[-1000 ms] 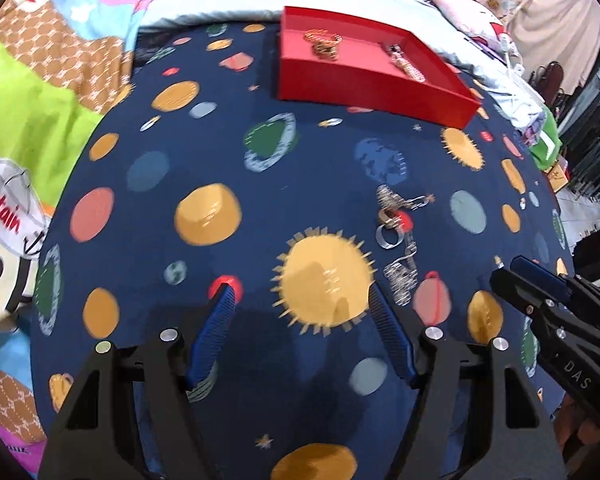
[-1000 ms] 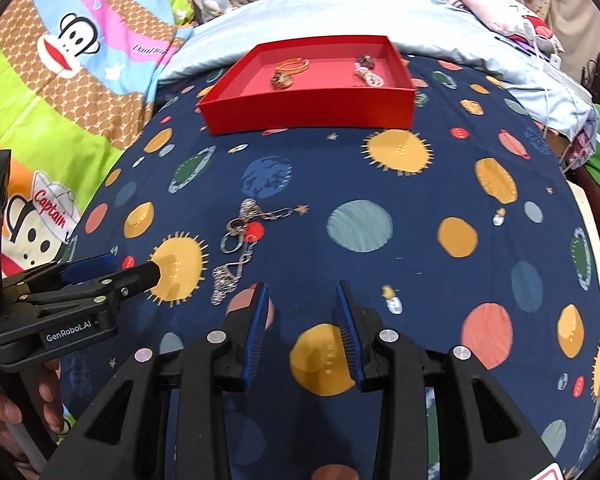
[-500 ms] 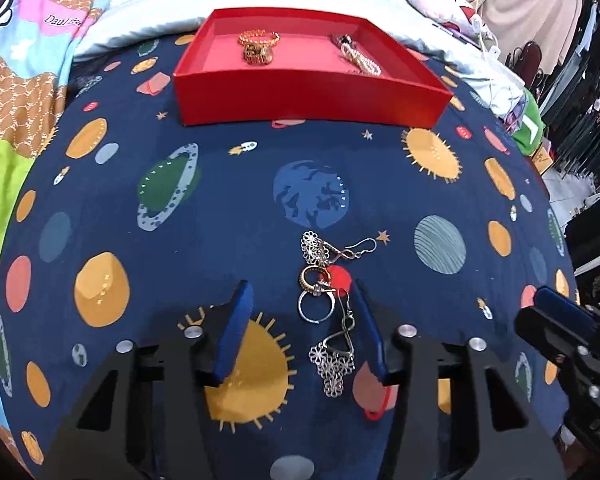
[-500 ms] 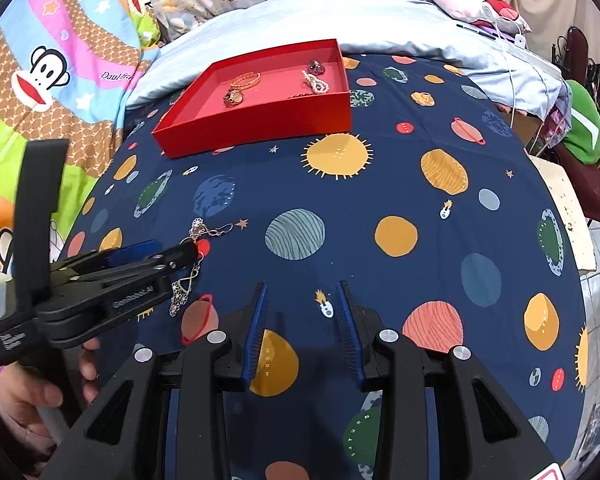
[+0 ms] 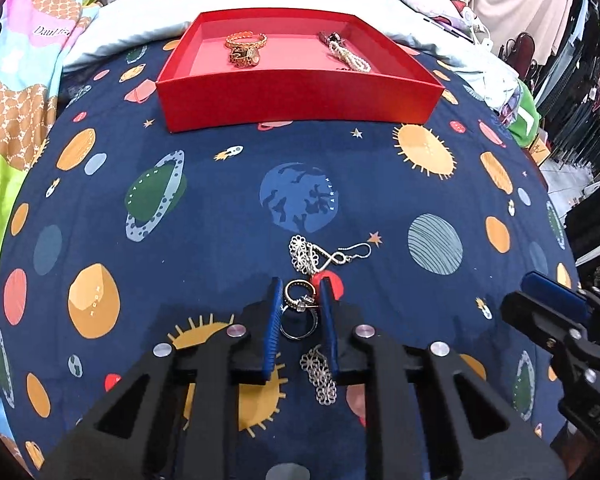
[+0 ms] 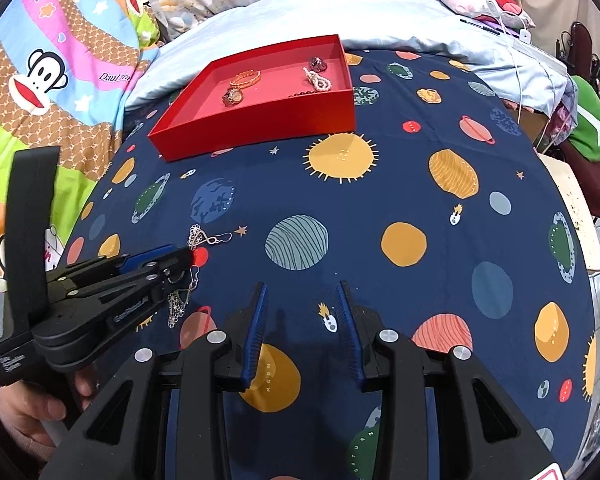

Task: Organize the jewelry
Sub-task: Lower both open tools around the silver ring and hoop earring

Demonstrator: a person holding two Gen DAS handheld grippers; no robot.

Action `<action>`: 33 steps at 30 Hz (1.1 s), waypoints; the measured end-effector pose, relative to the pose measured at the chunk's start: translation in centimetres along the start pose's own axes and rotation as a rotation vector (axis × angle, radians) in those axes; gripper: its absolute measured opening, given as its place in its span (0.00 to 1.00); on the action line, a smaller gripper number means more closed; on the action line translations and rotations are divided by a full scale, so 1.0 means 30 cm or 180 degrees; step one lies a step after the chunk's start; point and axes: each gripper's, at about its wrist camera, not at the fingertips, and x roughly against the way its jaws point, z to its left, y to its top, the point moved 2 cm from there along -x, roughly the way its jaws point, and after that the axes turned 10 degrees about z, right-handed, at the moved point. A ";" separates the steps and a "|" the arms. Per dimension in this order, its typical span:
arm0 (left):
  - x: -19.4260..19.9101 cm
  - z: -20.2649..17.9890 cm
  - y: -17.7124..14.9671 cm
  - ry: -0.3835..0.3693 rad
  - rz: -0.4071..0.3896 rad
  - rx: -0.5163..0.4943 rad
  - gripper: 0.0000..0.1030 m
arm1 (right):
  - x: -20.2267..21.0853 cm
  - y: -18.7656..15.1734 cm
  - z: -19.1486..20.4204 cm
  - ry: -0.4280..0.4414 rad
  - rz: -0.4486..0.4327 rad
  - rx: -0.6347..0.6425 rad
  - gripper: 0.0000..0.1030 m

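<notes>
Left gripper (image 5: 300, 300) jaws just closing, narrow, pads touching gold ring (image 5: 298, 296) on sheet (image 5: 220, 208). Right gripper (image 6: 302, 312) half-open, empty.

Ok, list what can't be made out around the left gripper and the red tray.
- Rings: left wrist view shows them between the closing left gripper fingers; pad contact unclear. In the right wrist view that gripper hides them.
- Lower earring: partly behind a finger in the left view.
- Red tray: its near wall hides the floor behind it; the dark piece is too small to identify.
</notes>
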 end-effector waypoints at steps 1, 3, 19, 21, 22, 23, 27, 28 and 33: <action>0.011 0.004 -0.003 -0.0029 -0.0009 0.0017 0.17 | -0.002 0.001 0.002 0.0002 0.0004 0.0003 0.33; 0.037 0.013 -0.010 -0.0081 -0.0035 0.0051 0.17 | -0.004 0.003 0.008 0.0010 0.0009 0.0013 0.33; 0.237 0.231 -0.087 -0.0073 -0.0254 0.0529 0.18 | -0.029 -0.012 0.076 0.0090 0.0070 0.0156 0.33; 0.239 0.247 -0.099 -0.0057 -0.0244 0.0560 0.18 | -0.036 -0.013 0.093 0.0114 0.0091 0.0202 0.33; 0.238 0.251 -0.103 -0.0055 -0.0236 0.0575 0.18 | -0.043 -0.010 0.109 0.0170 0.0102 0.0233 0.33; 0.237 0.255 -0.107 -0.0048 -0.0230 0.0583 0.18 | -0.052 -0.006 0.125 0.0215 0.0121 0.0258 0.33; 0.240 0.269 -0.126 -0.0026 -0.0227 0.0618 0.18 | -0.085 0.006 0.204 0.0335 0.0175 0.0416 0.33; 0.242 0.273 -0.130 -0.0017 -0.0228 0.0624 0.18 | -0.096 0.010 0.228 0.0356 0.0186 0.0474 0.33; 0.247 0.297 -0.158 0.0029 -0.0210 0.0673 0.18 | -0.146 0.037 0.315 0.0409 0.0249 0.0646 0.32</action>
